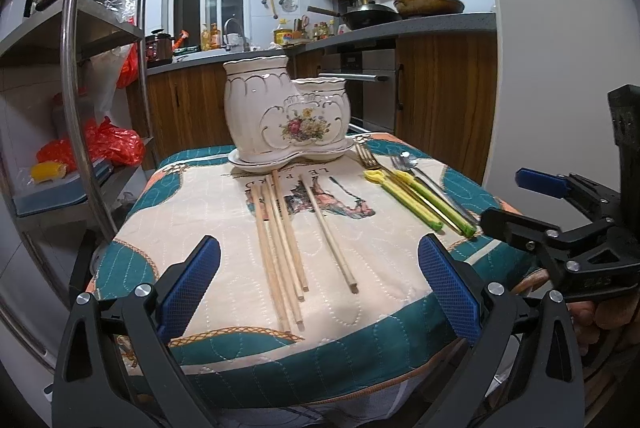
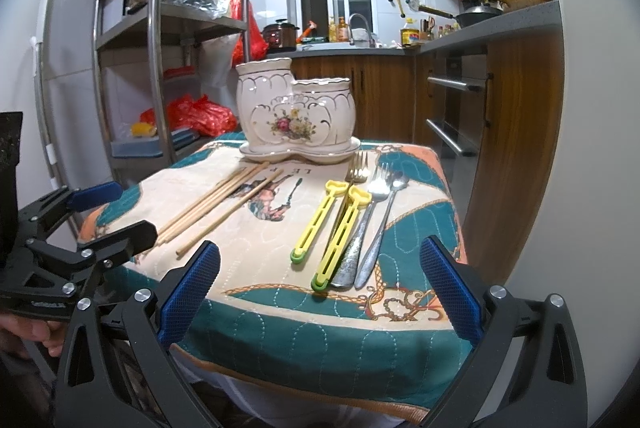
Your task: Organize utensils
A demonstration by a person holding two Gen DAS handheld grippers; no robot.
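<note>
A white floral ceramic utensil holder (image 1: 286, 112) with two compartments stands on its saucer at the table's far side; it also shows in the right wrist view (image 2: 294, 112). Several wooden chopsticks (image 1: 280, 236) (image 2: 224, 204) lie in front of it. Two yellow-green clips (image 1: 416, 198) (image 2: 334, 232) and several metal forks (image 1: 408, 166) (image 2: 372, 224) lie to the right. My left gripper (image 1: 318, 284) is open and empty at the near edge, before the chopsticks. My right gripper (image 2: 320, 288) is open and empty, before the clips and forks.
The small table is covered by a teal, cream and orange quilted cloth (image 1: 248, 360). A metal shelf rack (image 1: 80, 68) with red bags stands left. Kitchen counter and wooden cabinets (image 1: 440, 88) with pans stand behind and right.
</note>
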